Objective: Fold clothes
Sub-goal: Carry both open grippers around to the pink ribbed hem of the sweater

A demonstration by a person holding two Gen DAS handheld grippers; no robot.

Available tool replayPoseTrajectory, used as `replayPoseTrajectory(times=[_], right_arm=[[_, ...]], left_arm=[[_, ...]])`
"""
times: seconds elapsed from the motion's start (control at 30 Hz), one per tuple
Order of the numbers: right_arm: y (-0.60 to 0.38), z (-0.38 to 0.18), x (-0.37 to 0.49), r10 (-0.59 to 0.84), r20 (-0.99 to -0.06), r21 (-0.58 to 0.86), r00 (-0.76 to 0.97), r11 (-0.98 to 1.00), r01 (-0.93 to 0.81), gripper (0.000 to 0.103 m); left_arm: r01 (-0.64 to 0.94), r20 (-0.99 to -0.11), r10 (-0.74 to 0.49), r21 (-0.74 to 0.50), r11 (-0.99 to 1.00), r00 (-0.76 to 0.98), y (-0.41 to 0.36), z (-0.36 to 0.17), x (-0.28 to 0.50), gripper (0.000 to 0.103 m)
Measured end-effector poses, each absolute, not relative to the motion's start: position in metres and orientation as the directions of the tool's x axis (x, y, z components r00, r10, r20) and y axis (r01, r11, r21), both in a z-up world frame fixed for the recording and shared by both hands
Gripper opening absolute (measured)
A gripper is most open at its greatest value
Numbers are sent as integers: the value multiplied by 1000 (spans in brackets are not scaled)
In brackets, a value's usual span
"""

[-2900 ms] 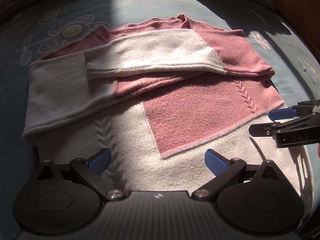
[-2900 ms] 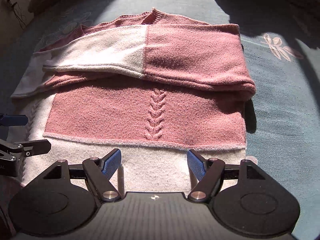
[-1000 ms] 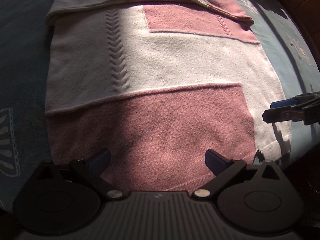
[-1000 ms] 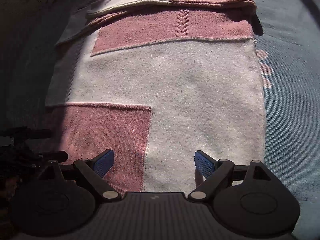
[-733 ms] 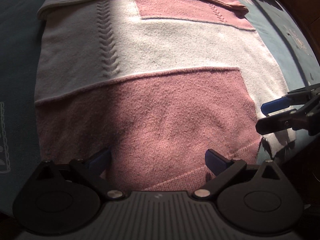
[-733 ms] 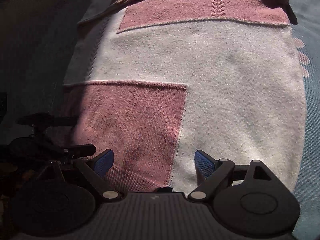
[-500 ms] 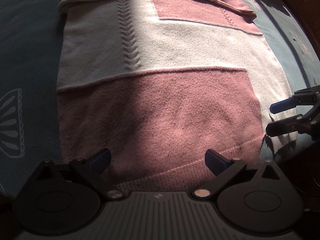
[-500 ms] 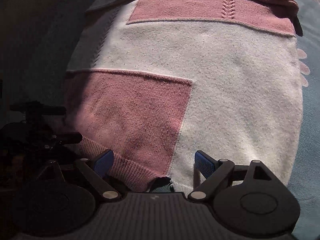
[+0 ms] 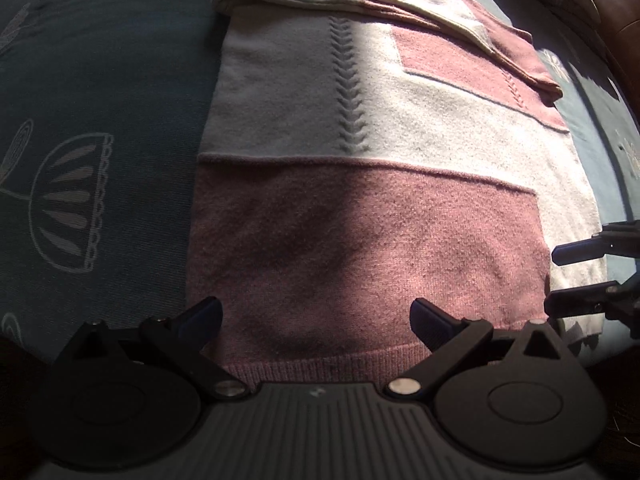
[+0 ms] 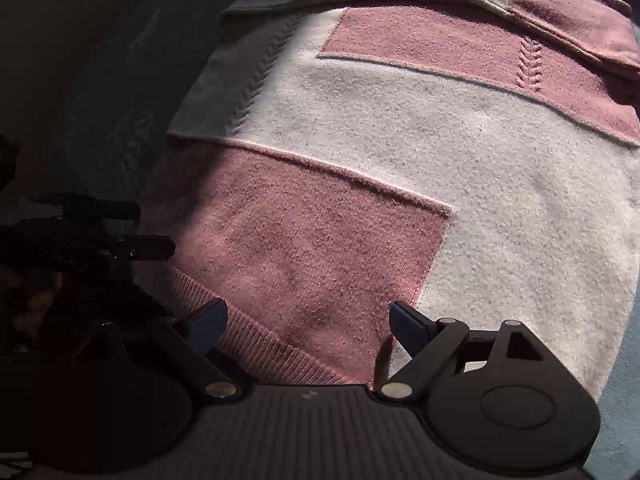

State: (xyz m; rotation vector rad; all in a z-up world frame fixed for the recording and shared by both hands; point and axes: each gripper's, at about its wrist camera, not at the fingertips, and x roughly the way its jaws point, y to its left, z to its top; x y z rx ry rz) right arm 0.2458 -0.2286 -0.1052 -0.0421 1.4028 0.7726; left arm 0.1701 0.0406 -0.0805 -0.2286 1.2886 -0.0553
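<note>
Two wrist cameras, both tipped steeply down, close over the hem.
Left view looks along its fingers up the pink-and-cream knitted sweater (image 9: 360,216); right view faces the same garment (image 10: 400,184); each catches the other gripper at its edge.

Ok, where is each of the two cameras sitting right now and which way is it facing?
Left wrist: on the left gripper, looking steeply down at the sweater's pink hem panel on the blue bedspread; its own open fingers show, the right gripper at the right edge.
Right wrist: on the right gripper, angled down over the hem's pink-white seam; its own open fingers show, the left gripper dark at left.
Shared: the sweater, and each other's gripper.
</note>
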Motion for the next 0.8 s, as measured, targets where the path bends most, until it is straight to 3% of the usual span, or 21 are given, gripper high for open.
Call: replayPoseTrajectory(times=[0.2, 0.47, 0.57, 0.67, 0.8], right_arm=[[-220, -101, 246, 466, -884, 405, -28, 736, -542, 91], [-200, -82, 224, 431, -896, 215, 106, 630, -746, 90], [-192, -77, 211, 447, -884, 150, 135, 545, -825, 89], [-185, -82, 199, 445, -885, 105, 138, 479, -871, 85], [-176, -92, 179, 424, -890, 16, 169, 399, -917, 85]], left_arm=[[-212, -922, -137, -224, 951, 362, 78, -80, 180, 99], [-253, -904, -106, -226, 941, 414, 89, -68, 179, 98], [-121, -902, -57, -120, 985, 427, 72, -60, 176, 98], [109, -887, -2, 55, 993, 462, 42, -54, 168, 99], [445, -855, -25, 244, 862, 518, 0, -58, 144, 99]])
